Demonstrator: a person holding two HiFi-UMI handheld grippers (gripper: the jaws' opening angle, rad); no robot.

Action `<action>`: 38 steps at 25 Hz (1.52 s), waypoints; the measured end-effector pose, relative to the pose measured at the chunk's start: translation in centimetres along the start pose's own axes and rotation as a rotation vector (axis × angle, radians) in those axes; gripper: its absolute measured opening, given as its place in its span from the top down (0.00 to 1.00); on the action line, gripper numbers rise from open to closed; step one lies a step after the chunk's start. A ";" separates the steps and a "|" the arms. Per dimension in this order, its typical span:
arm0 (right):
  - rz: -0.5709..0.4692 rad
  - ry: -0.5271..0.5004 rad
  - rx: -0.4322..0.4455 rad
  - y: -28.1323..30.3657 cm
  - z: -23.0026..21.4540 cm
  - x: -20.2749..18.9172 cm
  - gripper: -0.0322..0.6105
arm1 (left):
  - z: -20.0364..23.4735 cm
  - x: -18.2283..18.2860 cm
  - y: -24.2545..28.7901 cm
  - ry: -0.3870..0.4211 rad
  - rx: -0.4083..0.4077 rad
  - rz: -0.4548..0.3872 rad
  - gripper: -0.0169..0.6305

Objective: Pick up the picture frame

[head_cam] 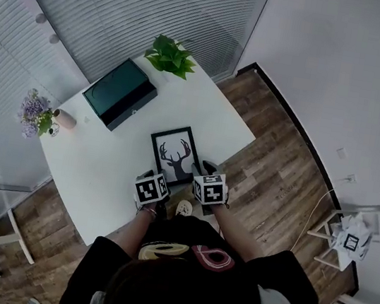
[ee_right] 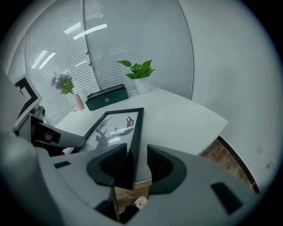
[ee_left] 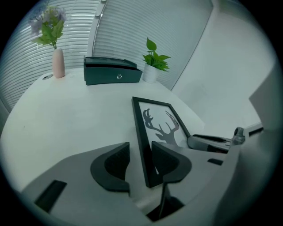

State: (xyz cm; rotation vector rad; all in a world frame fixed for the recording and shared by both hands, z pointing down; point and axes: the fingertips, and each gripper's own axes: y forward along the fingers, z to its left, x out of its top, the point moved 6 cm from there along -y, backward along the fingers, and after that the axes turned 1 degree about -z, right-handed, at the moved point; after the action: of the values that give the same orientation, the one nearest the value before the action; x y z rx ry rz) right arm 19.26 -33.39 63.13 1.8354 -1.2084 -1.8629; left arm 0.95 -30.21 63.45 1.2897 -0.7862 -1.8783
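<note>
The picture frame (head_cam: 175, 154), black-edged with a deer silhouette, lies flat on the white table (head_cam: 102, 162), its near end at the table's front edge. My left gripper (head_cam: 150, 176) is at the frame's near left corner. In the left gripper view, the frame (ee_left: 152, 126) has its left edge between the jaws of the left gripper (ee_left: 140, 161), close against the right pad with a gap on the left. My right gripper (head_cam: 205, 168) is at the near right corner. In its own view, the right gripper (ee_right: 138, 165) is open, the frame (ee_right: 117, 128) edge lying by the left pad.
At the table's far side stand a dark green box (head_cam: 121, 92), a potted plant (head_cam: 171, 57) and a pink vase of flowers (head_cam: 38, 115). Window blinds run behind them. Wooden floor and a white stool (head_cam: 348, 237) lie to the right. The person's body is close to the table's near edge.
</note>
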 end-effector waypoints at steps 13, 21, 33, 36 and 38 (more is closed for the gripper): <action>0.025 0.053 0.045 0.5 1.2 0.0 0.81 | 0.9 0.2 0.1 -0.143 -0.026 0.001 0.79; 0.037 0.061 0.044 0.5 1.2 0.1 0.82 | 0.6 0.3 0.1 -0.118 -0.038 0.013 0.85; 0.027 0.048 0.030 -0.1 1.6 -0.1 0.82 | 0.4 -0.1 -0.6 -0.075 -0.036 -0.009 0.86; 0.001 0.043 0.029 -0.6 1.8 0.1 0.82 | 0.4 0.1 -1.1 -0.071 -0.042 -0.035 0.86; -0.018 0.025 0.022 -0.9 2.0 0.4 0.82 | 0.3 0.3 -1.5 -0.065 -0.041 -0.054 0.86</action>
State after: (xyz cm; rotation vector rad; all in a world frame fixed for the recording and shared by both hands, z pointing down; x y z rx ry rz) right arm 17.68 -32.38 61.90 1.8818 -1.2130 -1.8373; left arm 0.29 -29.56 62.19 1.2412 -0.7485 -1.9778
